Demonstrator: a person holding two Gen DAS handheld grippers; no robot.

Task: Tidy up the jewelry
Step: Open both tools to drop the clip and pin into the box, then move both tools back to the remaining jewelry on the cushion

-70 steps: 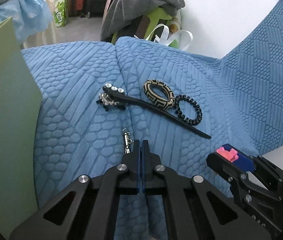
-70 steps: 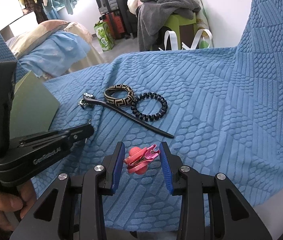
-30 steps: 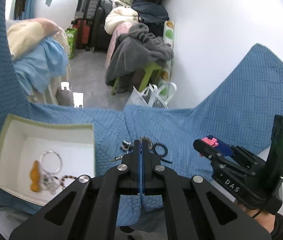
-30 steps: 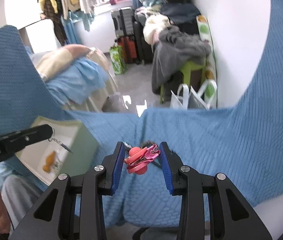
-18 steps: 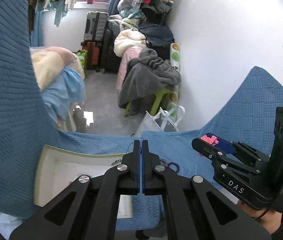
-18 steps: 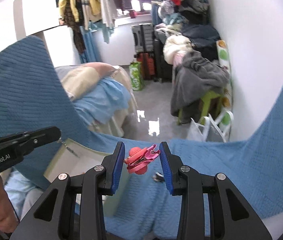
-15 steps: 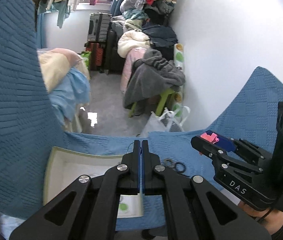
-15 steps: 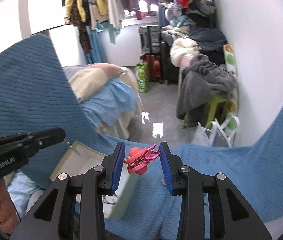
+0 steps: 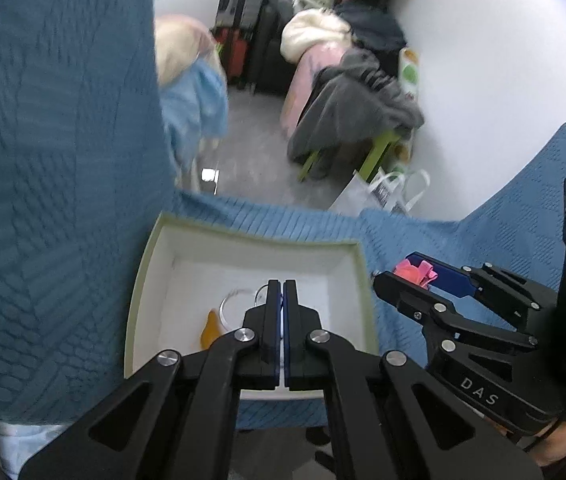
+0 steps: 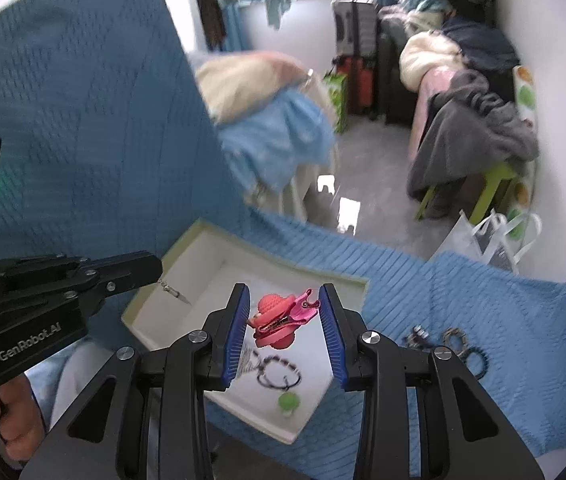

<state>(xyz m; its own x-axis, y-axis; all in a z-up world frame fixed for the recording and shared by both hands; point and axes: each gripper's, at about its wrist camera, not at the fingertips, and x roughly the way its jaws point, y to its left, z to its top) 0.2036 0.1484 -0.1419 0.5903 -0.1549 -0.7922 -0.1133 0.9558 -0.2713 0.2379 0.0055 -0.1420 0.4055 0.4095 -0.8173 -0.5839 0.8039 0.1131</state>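
An open white box with a pale green rim (image 9: 251, 239) (image 10: 307, 270) lies on the blue quilted cloth. My left gripper (image 9: 282, 285) (image 10: 154, 266) hovers over it, shut on a small silver chain (image 10: 173, 292) that dangles from its tips. My right gripper (image 10: 285, 290) (image 9: 397, 273) is over the box's right part, its blue pads shut on a pink hair clip (image 10: 283, 318) (image 9: 417, 270). Inside the box are a clear ring (image 9: 233, 300), an orange pendant (image 9: 209, 326), a beaded bracelet (image 10: 279, 372) and a green piece (image 10: 289, 400).
To the right of the box on the cloth lie a jewelled hair stick (image 10: 419, 334), a patterned hair tie (image 10: 455, 338) and a black coil hair tie (image 10: 477, 360). Beyond the cloth's edge are the floor, a green stool with grey clothes (image 10: 479, 136) and a white bag (image 9: 383, 192).
Both grippers have swung left, away from the loose hair items, and now hang over the open box. Each keeps its hold: chain in the left, pink clip in the right.
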